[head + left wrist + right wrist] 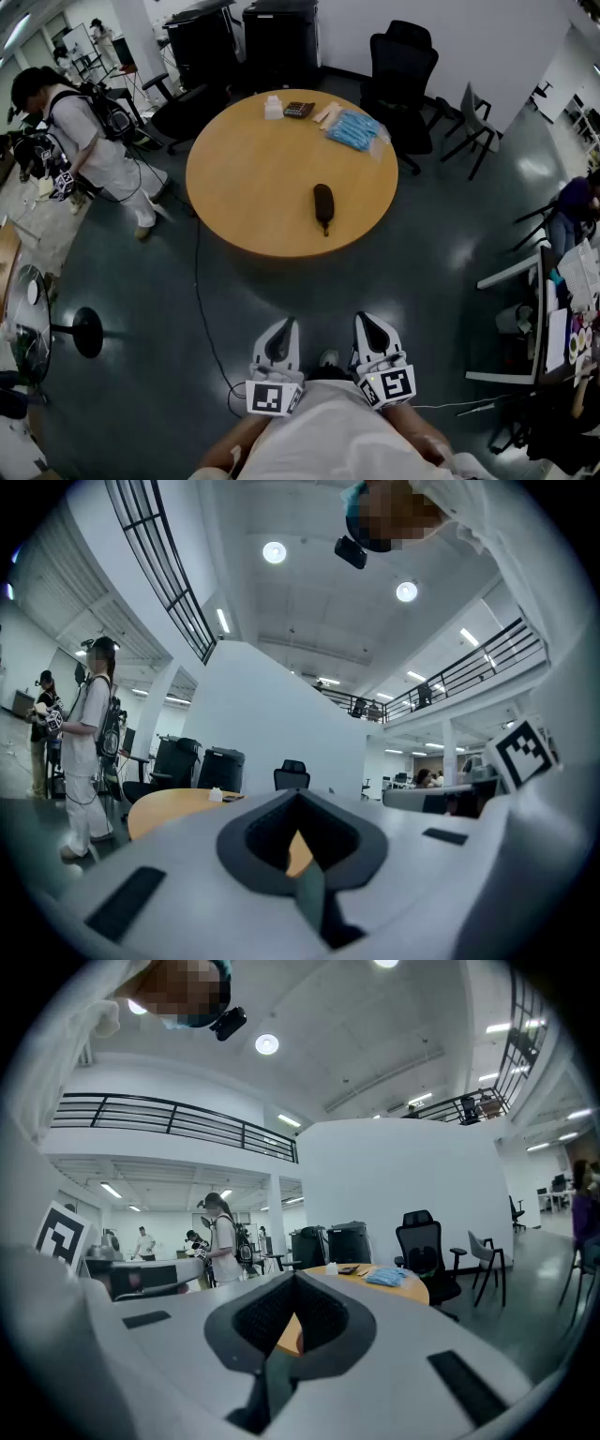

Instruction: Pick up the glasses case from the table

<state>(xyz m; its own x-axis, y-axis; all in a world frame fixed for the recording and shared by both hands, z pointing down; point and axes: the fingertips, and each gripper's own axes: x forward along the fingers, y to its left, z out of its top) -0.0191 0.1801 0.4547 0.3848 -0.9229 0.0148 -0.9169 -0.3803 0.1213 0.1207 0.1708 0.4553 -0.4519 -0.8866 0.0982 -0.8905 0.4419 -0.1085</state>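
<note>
The glasses case (pixel 322 204) is a dark oblong pouch lying on the round wooden table (pixel 244 178), toward its near edge. Both grippers hang close to the person's body, well short of the table and over the floor. My left gripper (pixel 285 324) and my right gripper (pixel 367 322) point level toward the table, side by side. Each has its jaws together with nothing between them. In the left gripper view the left gripper (pixel 300 793) frames a slice of tabletop (pixel 169 808). The right gripper (pixel 295 1275) does likewise, and the case shows in neither gripper view.
At the table's far side lie a blue packet (pixel 354 130), a calculator (pixel 299 109) and a small white box (pixel 273 108). Black office chairs (pixel 403 66) stand behind it. A person with a backpack (pixel 94 141) stands left. A cable (pixel 202 309) crosses the floor; desks (pixel 553 319) stand right.
</note>
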